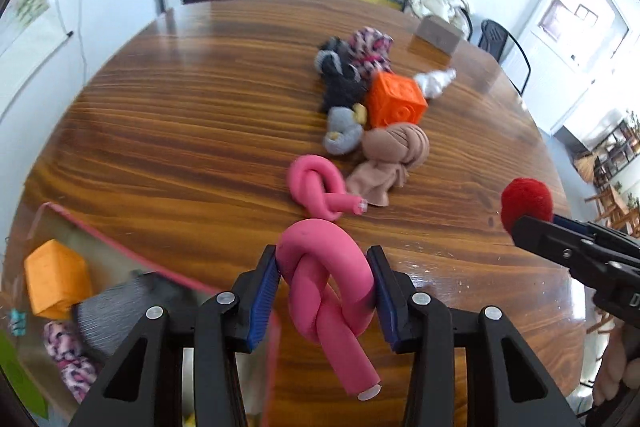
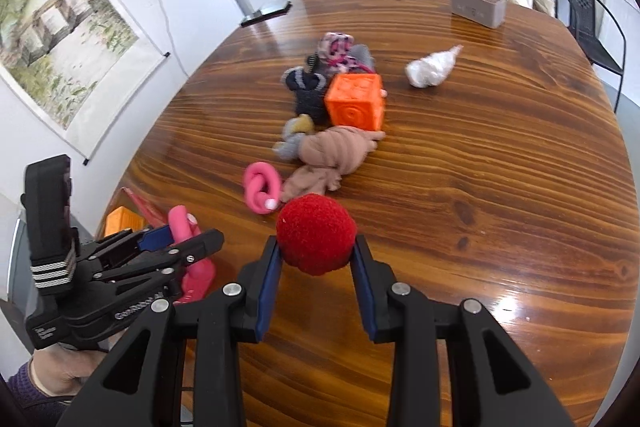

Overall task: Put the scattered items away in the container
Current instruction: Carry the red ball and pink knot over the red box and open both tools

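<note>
Both loads are mid-carry: the left gripper (image 1: 326, 291) clamps a knotted pink foam tube (image 1: 328, 287), the right gripper (image 2: 316, 259) a red pompom (image 2: 316, 241). Next, release over the container (image 1: 120, 255) (left of the tube); beyond lies the orange cube (image 1: 394, 99) pile.

On the bench (image 2: 480, 187) the loose things lay in one cluster near the middle. A cube (image 2: 354, 101) sat at its centre, with dark socks (image 2: 306, 93) to its left and a patterned sock (image 2: 336, 51) behind those. A knotted stocking (image 2: 332, 155) lay in front of the cube, a small rolled sock (image 2: 290, 141) to the stocking's left, and a knotted foam roller (image 2: 262, 193) nearer still, just beside the stocking. A wrapped bundle (image 2: 430, 69) lay apart, to the cube's right. A box (image 2: 478, 5) stood near the far edge. The container (image 1: 132, 255) sat at the near left, with a block (image 1: 56, 279) and socks (image 1: 70, 359) in it.
</note>
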